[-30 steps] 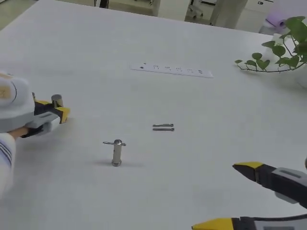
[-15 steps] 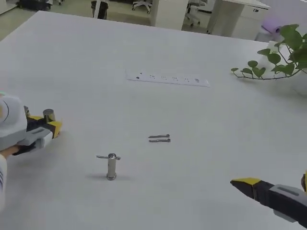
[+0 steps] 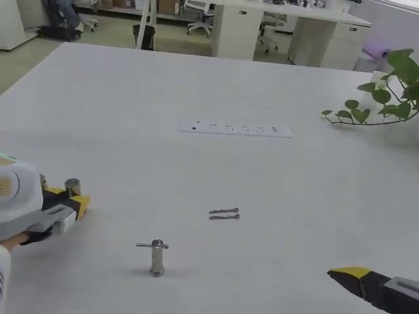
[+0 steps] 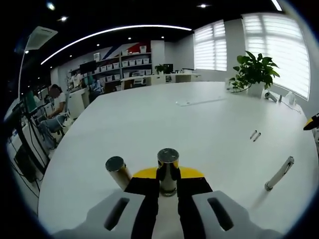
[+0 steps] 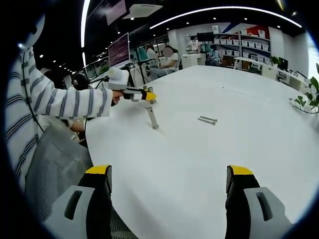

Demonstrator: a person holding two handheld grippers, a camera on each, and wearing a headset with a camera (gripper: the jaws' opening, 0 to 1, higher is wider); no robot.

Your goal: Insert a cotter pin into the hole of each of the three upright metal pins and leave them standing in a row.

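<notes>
Left gripper [image 4: 168, 175] stays clamped on an upright metal pin [image 4: 168, 158] near the left edge of the table [image 3: 275, 176], with a second pin [image 4: 117, 170] standing just beside its jaw. Right gripper [image 5: 169, 172] hangs wide open over the near right corner, gripping nothing. Vs 1 s ago only the headset has tilted up: both grippers sit the same relative to the parts, the finished pin [image 3: 156, 257] is still upright toward the near edge with its fitted cotter pin [image 3: 145, 245] through the head, and the two loose cotter pins [image 3: 224, 214] lie unmoved side by side mid-table, power strip [image 3: 236, 128] beyond.
</notes>
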